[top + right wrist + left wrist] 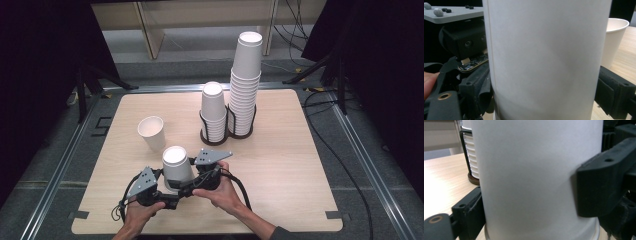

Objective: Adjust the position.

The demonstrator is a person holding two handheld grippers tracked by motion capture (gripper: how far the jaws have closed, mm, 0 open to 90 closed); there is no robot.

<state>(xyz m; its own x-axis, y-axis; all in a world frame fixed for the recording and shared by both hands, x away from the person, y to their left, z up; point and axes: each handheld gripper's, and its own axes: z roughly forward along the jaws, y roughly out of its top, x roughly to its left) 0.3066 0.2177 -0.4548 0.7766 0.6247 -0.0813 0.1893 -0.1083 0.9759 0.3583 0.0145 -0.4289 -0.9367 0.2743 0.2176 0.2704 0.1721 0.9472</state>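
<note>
**Gripping one inverted cup from both sides**

Starting at the left of the table [280, 200], an upright cup [152, 132] stands alone, mouth up, well clear of the work. Just right of it and nearer the person, an inverted cup [176, 167] — possibly more than one nested, I cannot tell — sits rim-down on the wood, with the left gripper [162, 186] and the right gripper [196, 181] closing on it from either side.

In the left gripper view its jaws press against both flanks of the inverted cup [531, 177], closed on the wall. The right gripper view shows the same: jaws bearing on both sides of the cup [544, 60], with the upright cup [614, 42] behind.

Further right and back, a short stack [213, 112] and a tall stack [245, 82] stand in a wire holder [227, 134].

The risk is the paper wall itself — two grips squeezing it at once could dent or ovalise it, and any uneven pull would likely twist or tip it. If cups are nested, friction may bring both up together.
</note>
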